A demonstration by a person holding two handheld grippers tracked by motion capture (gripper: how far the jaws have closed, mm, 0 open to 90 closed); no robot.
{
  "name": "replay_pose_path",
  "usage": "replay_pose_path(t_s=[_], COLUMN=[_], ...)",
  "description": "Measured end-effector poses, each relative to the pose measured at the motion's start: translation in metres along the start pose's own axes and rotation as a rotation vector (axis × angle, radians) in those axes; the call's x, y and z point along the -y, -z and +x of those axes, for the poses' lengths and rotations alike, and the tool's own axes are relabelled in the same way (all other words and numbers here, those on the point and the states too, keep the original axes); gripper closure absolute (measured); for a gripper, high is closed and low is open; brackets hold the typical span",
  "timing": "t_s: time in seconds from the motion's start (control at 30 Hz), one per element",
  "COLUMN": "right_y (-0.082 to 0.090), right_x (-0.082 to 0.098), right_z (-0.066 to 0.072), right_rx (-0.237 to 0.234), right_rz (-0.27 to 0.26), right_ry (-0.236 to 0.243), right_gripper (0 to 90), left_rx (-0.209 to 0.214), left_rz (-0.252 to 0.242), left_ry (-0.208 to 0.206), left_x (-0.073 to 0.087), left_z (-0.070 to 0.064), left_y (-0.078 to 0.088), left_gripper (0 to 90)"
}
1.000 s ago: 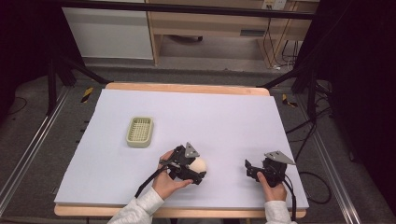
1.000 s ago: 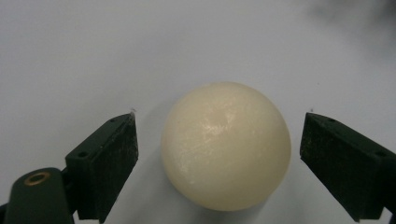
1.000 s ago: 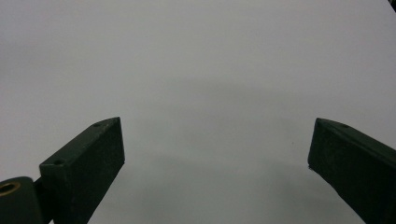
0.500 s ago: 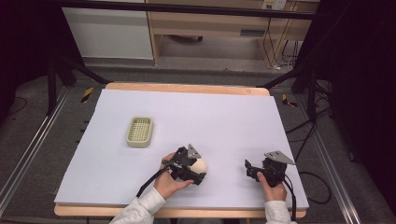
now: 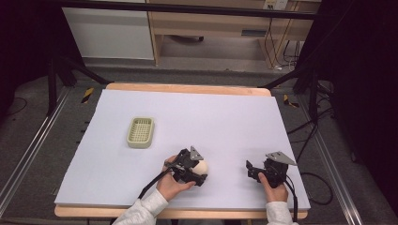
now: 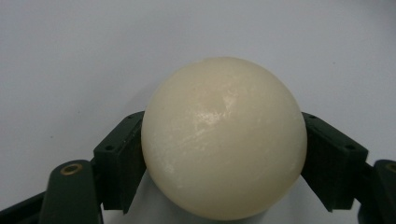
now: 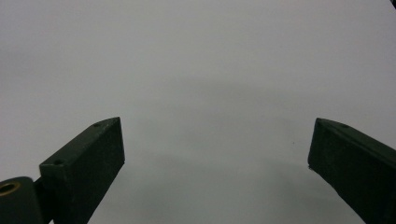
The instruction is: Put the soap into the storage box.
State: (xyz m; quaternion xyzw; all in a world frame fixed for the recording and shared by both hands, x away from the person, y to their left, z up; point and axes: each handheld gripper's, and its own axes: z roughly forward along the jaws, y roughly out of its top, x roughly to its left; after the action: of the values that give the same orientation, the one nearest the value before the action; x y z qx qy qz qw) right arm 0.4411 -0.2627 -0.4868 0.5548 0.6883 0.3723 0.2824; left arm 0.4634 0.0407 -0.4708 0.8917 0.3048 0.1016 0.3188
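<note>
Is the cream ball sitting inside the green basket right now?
No, the cream ball sits on the white table between the left gripper jaws, apart from the green basket.

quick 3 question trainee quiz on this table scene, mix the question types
1. True or false: the left tongs grip the cream-coloured smooth ball on both sides.
2. Which lies farther from the person: A) the ball, B) the pale green slotted plastic tray?
3. Fill in: the right tongs stand ____ over the pale lilac table cover.

Key: 1 true; 2 B; 3 open, with nothing between them.
</note>
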Motion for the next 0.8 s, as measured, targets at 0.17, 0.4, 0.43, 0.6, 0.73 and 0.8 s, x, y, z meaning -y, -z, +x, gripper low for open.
replay_pose_path(t_s=[0.17, 0.4, 0.43, 0.6, 0.73, 0.8], right_y=[0.000, 0.000, 0.000, 0.000, 0.000, 0.000], right_x=[0.000, 0.000, 0.000, 0.000, 0.000, 0.000], right_z=[0.000, 0.000, 0.000, 0.000, 0.000, 0.000], right_rx=[0.002, 0.002, 0.001, 0.003, 0.003, 0.001], right_rz=[0.000, 0.001, 0.001, -0.002, -0.002, 0.001], right_ry=[0.000, -0.001, -0.001, 0.003, 0.003, 0.000], right_gripper=[4.1, 4.2, 4.1, 4.2, 4.2, 4.1], left_rx=[-0.012, -0.004, -0.001, 0.002, 0.004, 0.004], left_rz=[0.001, 0.010, 0.014, 0.001, -0.010, -0.014], left_ry=[-0.001, -0.007, -0.009, -0.009, -0.011, -0.011], left_x=[0.000, -0.002, -0.002, -0.004, -0.005, -0.005], left_z=[-0.001, 0.000, 0.000, 0.001, 0.003, 0.005], left_y=[0.000, 0.002, 0.004, 0.011, 0.020, 0.024], left_gripper=[23.2, 23.3, 23.3, 23.3, 23.4, 23.4])
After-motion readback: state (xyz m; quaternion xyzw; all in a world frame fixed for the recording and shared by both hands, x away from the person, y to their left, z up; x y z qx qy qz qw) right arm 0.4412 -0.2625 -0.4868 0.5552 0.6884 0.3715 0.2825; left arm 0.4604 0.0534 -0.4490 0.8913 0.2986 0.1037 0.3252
